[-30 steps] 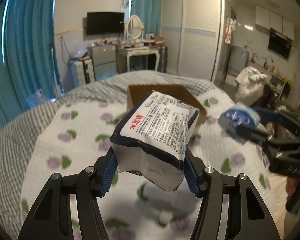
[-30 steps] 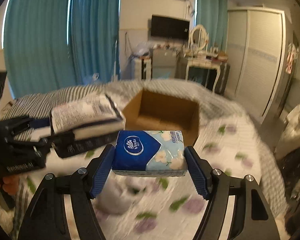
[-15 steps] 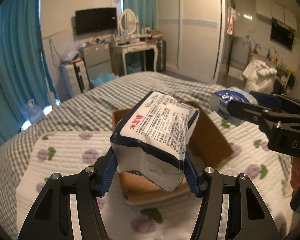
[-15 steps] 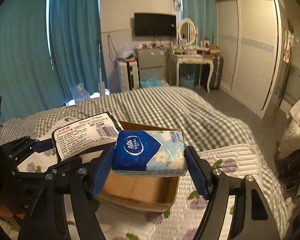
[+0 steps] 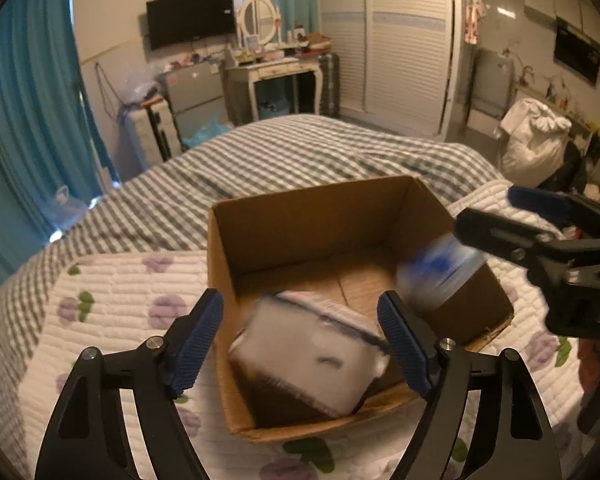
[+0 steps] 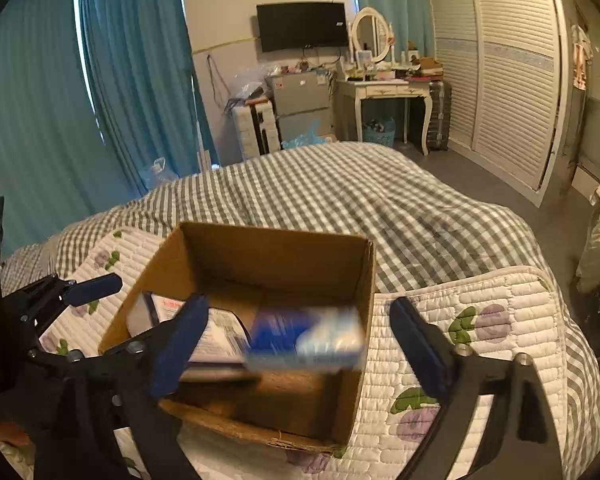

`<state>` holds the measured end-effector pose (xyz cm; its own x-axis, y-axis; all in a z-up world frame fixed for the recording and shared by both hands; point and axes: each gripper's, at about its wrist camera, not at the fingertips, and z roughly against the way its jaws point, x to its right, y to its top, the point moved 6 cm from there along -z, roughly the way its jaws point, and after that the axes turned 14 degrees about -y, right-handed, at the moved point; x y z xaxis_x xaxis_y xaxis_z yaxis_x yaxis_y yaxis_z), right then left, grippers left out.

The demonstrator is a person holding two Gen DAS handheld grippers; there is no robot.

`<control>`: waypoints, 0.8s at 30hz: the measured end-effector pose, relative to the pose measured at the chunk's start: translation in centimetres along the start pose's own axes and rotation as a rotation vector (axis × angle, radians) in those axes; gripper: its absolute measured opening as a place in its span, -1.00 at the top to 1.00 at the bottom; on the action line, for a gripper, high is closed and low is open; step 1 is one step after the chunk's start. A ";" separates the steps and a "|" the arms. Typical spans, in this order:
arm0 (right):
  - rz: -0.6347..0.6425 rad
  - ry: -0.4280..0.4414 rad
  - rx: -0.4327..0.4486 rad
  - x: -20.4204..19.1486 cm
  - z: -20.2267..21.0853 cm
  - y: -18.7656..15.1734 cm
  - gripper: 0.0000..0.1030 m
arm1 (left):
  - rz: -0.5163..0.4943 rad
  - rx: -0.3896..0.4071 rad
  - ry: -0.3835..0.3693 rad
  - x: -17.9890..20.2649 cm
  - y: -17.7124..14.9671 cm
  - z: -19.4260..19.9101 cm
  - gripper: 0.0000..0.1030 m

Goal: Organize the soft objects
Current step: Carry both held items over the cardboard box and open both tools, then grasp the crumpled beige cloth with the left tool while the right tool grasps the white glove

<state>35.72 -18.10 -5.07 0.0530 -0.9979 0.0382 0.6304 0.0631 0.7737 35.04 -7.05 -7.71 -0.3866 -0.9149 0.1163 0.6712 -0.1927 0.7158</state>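
An open cardboard box [image 5: 320, 216] [image 6: 276, 248] sits on the bed. My left gripper [image 5: 300, 332] is open above its near left corner; the white and black tissue pack [image 5: 312, 356] [image 6: 216, 336] is blurred, loose inside the box below it. My right gripper [image 6: 296, 344] is open above the box's right side; the blue tissue pack [image 6: 304, 336] [image 5: 440, 276] is blurred between its fingers, touching neither, at the box's right wall. The right gripper also shows in the left wrist view [image 5: 540, 232].
The box rests on a white quilted mat with purple flowers [image 5: 112, 300] [image 6: 480, 320] over a grey checked bedspread [image 6: 360, 192]. Teal curtains, a dressing table [image 6: 384, 92] and a wardrobe stand beyond the bed.
Both grippers have opened over the box. The white and black pack has dropped into the box; the blue pack has left the right gripper's fingers and is falling.
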 end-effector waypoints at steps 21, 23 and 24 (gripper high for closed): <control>0.099 -0.041 0.231 -0.3 28.9 -0.7 -1.00 | -0.067 0.359 0.155 5.0 -1.8 27.0 -0.92; 0.105 -0.007 0.235 -1.0 31.3 -2.2 -1.00 | -0.078 0.350 0.170 5.3 -3.2 28.0 -0.92; 0.110 -0.004 0.234 -1.2 32.0 -2.9 -1.00 | -0.084 0.340 0.178 5.4 -4.0 28.4 -0.92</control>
<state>9.05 -17.60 12.89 0.1081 -0.9853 0.1322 0.4244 0.1660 0.8901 12.30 -1.18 9.56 -0.2953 -0.9540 -0.0523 0.3822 -0.1681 0.9087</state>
